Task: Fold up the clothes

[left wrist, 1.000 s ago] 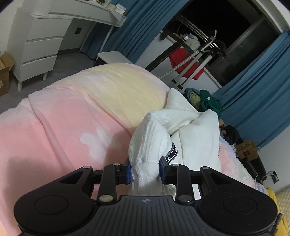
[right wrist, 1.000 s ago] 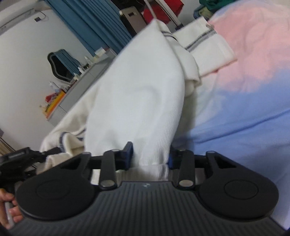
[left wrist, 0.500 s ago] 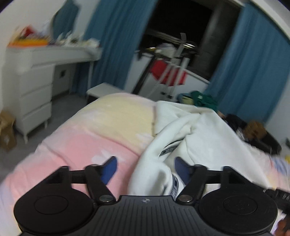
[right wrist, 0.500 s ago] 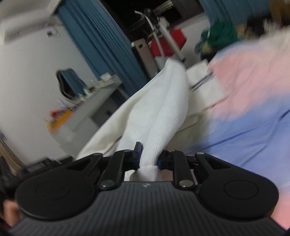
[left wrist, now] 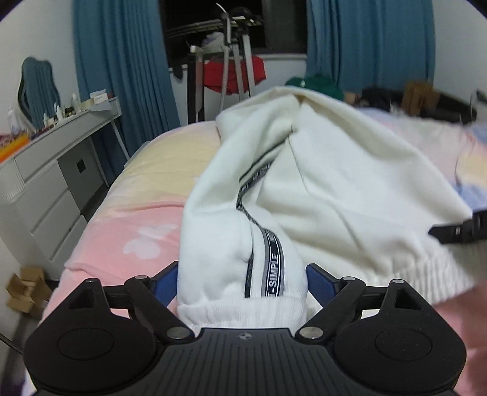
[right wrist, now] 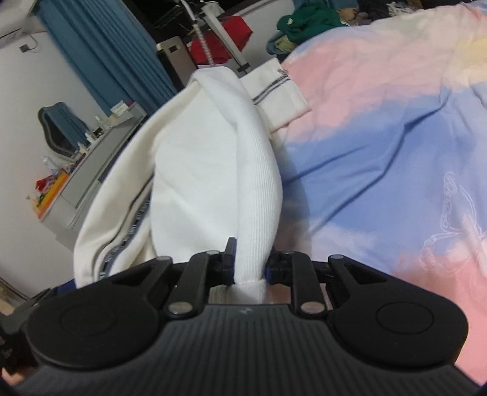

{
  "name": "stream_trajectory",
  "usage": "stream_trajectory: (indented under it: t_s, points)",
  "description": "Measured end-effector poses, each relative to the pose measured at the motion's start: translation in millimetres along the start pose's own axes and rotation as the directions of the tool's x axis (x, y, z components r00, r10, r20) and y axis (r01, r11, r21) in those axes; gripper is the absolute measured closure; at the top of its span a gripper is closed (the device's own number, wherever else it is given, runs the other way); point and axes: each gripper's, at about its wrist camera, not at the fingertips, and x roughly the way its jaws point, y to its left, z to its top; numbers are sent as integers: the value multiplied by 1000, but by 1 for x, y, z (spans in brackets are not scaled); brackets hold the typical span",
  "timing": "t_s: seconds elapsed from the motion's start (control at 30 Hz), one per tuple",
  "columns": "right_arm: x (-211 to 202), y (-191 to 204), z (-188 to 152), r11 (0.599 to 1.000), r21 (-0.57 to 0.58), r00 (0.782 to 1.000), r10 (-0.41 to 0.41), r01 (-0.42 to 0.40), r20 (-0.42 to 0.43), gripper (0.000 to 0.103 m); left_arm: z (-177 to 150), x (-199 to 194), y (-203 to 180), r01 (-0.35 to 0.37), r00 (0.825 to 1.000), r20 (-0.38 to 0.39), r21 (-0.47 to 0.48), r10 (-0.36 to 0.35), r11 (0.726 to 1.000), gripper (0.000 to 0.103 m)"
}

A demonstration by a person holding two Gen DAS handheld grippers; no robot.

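A white sweatshirt [left wrist: 334, 189] with a dark "SIMPLE" stripe on its sleeve lies bunched on the pink, yellow and blue bedspread [left wrist: 146, 195]. My left gripper [left wrist: 242, 286] is open, its blue pads wide apart on either side of the striped cuff, which rests between them. My right gripper [right wrist: 249, 265] is shut on a ribbed white fold of the same sweatshirt [right wrist: 213, 170] and holds it lifted off the bed. The other sleeve [right wrist: 277, 88] lies flat at the far end of the bed. The right gripper's tip [left wrist: 456, 231] shows at the right edge of the left wrist view.
A white desk with drawers [left wrist: 45, 182] stands left of the bed. Blue curtains [left wrist: 121, 61], a drying rack with a red garment [left wrist: 234, 73] and a pile of green clothes [right wrist: 307, 21] are beyond the bed's far end. A cardboard box [left wrist: 24, 289] sits on the floor.
My left gripper opened and let go of the cuff, then swung to face the window. My right gripper tightened on its fold and kept it raised.
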Motion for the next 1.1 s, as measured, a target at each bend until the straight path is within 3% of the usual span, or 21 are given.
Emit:
stream_trajectory:
  t_s: [0.07, 0.13, 0.23, 0.3, 0.4, 0.5, 0.67, 0.8, 0.97, 1.1]
  points:
    - [6, -4, 0, 1000, 16, 1000, -10, 10, -13, 83, -1, 5, -6, -32, 999, -15, 29, 33, 999, 19]
    - [10, -5, -1, 1000, 26, 1000, -14, 15, -20, 83, -1, 9, -10, -62, 998, -28, 43, 63, 997, 29]
    - [8, -3, -5, 1000, 21, 1000, -11, 11, -23, 84, 3, 12, 7, -91, 995, -43, -67, 88, 994, 47]
    - [5, 2, -7, 1000, 3, 1000, -7, 7, -19, 84, 10, 11, 23, -95, 995, -48, -168, 88, 981, 66]
    - [0, 10, -12, 1000, 1, 1000, 12, -12, -27, 84, 28, 2, 62, -42, 999, -34, -361, 32, 931, 72]
    - [-3, 23, -18, 994, 59, 995, 94, -92, -44, 85, 62, -6, 91, -14, 1000, 18, -446, 25, 895, 74]
    - [18, 68, -37, 960, 138, 965, 254, -244, -60, 88, 137, -18, 132, -11, 996, 78, -427, 49, 904, 75]
    - [60, 125, -43, 923, 154, 924, 370, -353, -95, 93, 202, -5, 177, -83, 986, 105, -377, 131, 922, 75]
    - [131, 192, -53, 867, 186, 861, 489, -463, -138, 94, 258, 49, 240, -181, 971, 82, -376, 227, 909, 75]
    - [184, 231, -64, 860, 135, 844, 509, -492, -169, 94, 260, 127, 280, -236, 965, 24, -356, 262, 904, 73]
